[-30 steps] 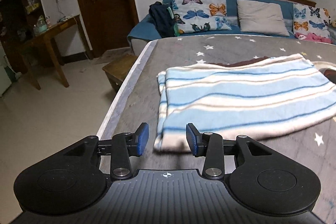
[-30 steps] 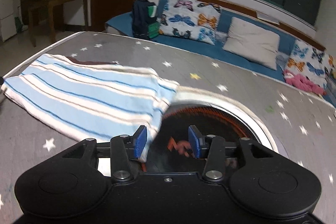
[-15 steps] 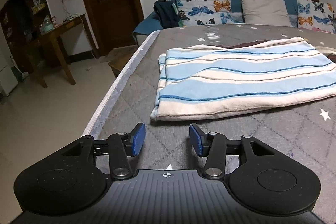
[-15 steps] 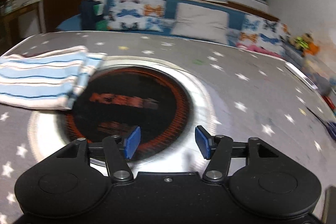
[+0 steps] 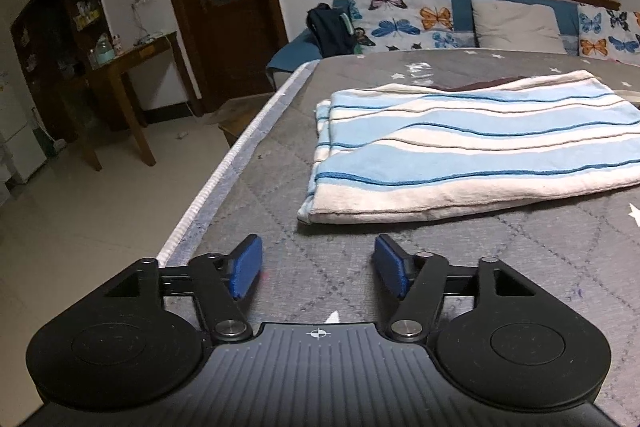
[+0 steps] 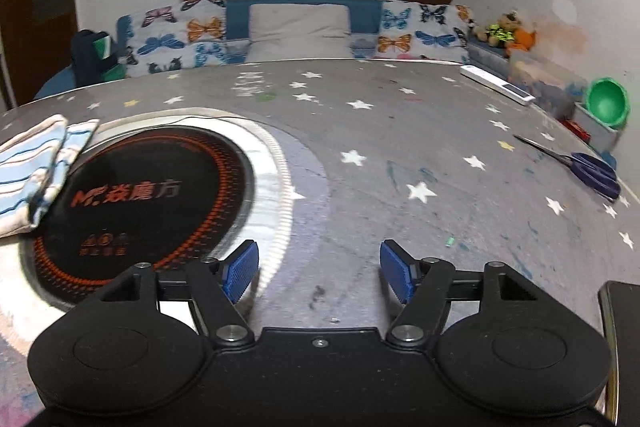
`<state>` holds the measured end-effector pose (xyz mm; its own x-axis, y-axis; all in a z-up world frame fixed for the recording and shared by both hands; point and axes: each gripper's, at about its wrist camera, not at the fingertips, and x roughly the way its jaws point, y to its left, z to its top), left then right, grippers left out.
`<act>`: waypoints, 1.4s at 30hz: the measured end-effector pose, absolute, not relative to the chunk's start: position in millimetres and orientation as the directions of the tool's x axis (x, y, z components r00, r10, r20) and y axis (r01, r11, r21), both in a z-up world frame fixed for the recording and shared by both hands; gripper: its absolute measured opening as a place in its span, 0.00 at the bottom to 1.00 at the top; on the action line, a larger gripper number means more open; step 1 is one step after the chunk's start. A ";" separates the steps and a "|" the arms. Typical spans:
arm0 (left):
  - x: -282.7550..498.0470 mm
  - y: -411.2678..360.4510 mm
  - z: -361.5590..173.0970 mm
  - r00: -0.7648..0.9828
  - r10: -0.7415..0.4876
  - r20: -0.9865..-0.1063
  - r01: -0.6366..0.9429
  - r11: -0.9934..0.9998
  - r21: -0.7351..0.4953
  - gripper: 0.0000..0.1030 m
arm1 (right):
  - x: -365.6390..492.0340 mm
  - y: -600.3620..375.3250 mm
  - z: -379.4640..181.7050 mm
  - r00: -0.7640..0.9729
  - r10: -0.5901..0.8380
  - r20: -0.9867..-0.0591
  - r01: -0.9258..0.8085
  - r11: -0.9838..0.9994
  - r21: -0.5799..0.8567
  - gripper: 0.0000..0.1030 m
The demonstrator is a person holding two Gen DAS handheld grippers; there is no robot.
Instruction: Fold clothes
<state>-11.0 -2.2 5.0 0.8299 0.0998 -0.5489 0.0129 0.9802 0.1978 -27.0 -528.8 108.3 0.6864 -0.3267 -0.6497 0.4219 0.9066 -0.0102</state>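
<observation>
Fingers (image 5: 247, 266) on your left gripper (image 5: 316, 265) stand spread, gripping nothing, low over the grey starred bench (image 5: 520, 259). Folded striped towel (image 5: 472, 147) lies flat at 1 o'clock, near but apart. Your right gripper (image 6: 319, 270) is likewise spread and empty; towel corner (image 6: 36, 167) sits at 10 o'clock, overlapping the black round plate (image 6: 152, 187). Scissors (image 6: 580, 163) at 2 o'clock.
</observation>
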 end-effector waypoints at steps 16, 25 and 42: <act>-8.4 9.7 2.1 0.817 0.089 -0.569 -0.013 0.991 0.136 0.86 | -34.4 -539.3 98.4 0.683 -0.344 -0.644 0.452 0.892 0.003 0.92; -4.5 26.1 -0.2 0.797 0.045 -0.603 -0.029 0.999 0.036 0.94 | -33.2 -541.4 96.3 0.677 -0.334 -0.656 0.451 0.893 0.010 1.00; 1.8 72.2 -12.2 0.792 0.048 -0.609 -0.042 0.999 0.024 1.00 | -32.0 -542.0 94.9 0.676 -0.334 -0.657 0.449 0.893 0.008 1.00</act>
